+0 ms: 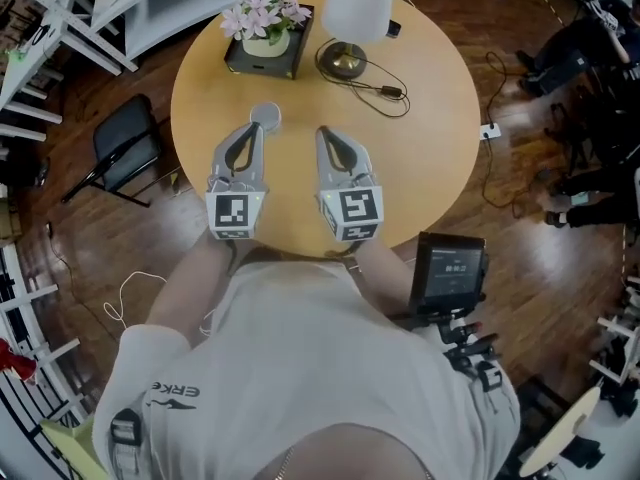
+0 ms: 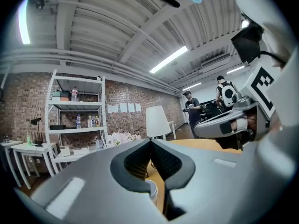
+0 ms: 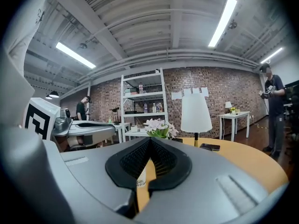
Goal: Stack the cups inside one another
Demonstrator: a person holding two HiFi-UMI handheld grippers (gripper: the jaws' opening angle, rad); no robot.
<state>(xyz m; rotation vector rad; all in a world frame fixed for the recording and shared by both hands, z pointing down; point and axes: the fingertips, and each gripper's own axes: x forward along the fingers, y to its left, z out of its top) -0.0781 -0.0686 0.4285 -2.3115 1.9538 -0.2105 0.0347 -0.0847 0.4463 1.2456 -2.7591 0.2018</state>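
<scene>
Head view: a pale round cup [image 1: 265, 116] stands on the round wooden table [image 1: 440, 118], towards its left side. It is well apart from the white-shaded lamp [image 1: 357, 3] and from the pot of pink flowers [image 1: 266, 13] at the far edge.
Cup count: only one rim shows from above. Whether other cups are already nested inside it cannot be told.
Left hand-held gripper [image 1: 257, 130]: clenched with nothing in its jaws, its tips just beside the cup. The left gripper view shows its pads [image 2: 140, 160] meeting, with the cup's rim [image 2: 150, 190] low behind them. Contact with the cup cannot be confirmed.
Right hand-held gripper [image 1: 325, 134]: also clenched and empty, near the cup on its right. The right gripper view shows the pads together, with a sliver of the cup [image 3: 140, 178] through the gap beneath them.
Step in hand: probably either leaving a finished stack or getting ready for a fresh grasp.
Doing it well: if leaving, the tips should draw away without brushing the rim, since a light cup is likely to tip or slide. If regrasping, the jaws should spread before they descend, take the wall squarely, and press gently.
Hazard: the black cable [image 1: 385, 90] by the lamp lies beyond the right tips.
</scene>
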